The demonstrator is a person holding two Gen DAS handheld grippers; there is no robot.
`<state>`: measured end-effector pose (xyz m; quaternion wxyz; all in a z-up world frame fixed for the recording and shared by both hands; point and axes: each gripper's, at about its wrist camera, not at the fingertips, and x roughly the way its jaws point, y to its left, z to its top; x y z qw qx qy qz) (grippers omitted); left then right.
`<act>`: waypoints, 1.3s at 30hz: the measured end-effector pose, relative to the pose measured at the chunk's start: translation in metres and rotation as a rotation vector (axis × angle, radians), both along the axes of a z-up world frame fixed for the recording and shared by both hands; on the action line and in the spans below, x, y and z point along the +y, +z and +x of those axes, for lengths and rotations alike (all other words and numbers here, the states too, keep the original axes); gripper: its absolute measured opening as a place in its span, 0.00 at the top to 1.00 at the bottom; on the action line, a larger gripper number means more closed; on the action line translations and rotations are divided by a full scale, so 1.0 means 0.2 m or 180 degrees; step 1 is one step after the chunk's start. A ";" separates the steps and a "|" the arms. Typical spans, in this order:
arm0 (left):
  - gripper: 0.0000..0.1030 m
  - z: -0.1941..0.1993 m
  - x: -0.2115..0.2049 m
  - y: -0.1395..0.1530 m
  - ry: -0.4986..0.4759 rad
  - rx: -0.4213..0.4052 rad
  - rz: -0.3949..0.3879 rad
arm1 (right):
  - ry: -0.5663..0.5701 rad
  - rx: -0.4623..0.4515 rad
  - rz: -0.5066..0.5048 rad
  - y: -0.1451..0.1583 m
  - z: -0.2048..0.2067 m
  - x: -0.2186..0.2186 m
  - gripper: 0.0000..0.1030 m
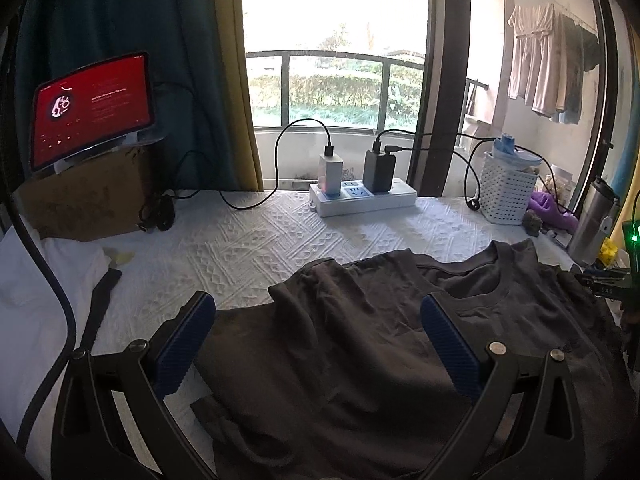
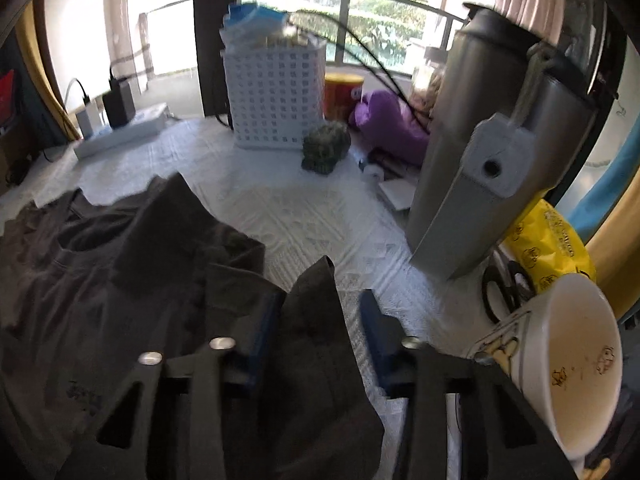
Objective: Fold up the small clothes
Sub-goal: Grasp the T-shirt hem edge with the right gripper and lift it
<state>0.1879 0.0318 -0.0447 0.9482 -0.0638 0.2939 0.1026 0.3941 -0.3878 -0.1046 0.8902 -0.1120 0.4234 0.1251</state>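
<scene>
A dark grey T-shirt [image 1: 360, 360] lies rumpled on the white quilted table cover [image 1: 240, 248], its round collar [image 1: 500, 276] toward the window. My left gripper [image 1: 316, 304] hovers over the shirt's left half with its blue pads [image 1: 188, 344] far apart and nothing gripped. In the right wrist view the shirt [image 2: 100, 280] spreads to the left. One pointed sleeve flap [image 2: 320, 320] lies between the fingers of my right gripper [image 2: 322, 300]. The jaws stand partway apart, and a strip of white cover shows beside the right pad [image 2: 378, 332], so the flap is not pinched.
A power strip [image 1: 364, 200] with chargers and cables sits at the back. A white basket [image 1: 506, 192], steel flask [image 2: 500, 140], yellow bag [image 2: 548, 240] and white cup [image 2: 560, 360] crowd the right side. A tablet [image 1: 92, 112] on a cardboard box and white cloth [image 1: 32, 280] lie left.
</scene>
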 end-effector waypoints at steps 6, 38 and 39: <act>0.02 0.02 0.02 -0.03 -0.0010 0.0050 -0.0058 | 0.0191 0.0170 -0.0050 -0.07 -0.01 0.05 0.88; 0.02 -0.13 0.22 -0.03 -0.0028 -0.0145 -0.0345 | 0.0533 -0.0460 -0.0023 0.33 -0.51 0.56 0.92; 0.02 -0.15 0.23 -0.04 -0.0024 -0.0151 -0.0355 | 0.0566 -0.0407 -0.0006 0.31 -0.52 0.60 0.92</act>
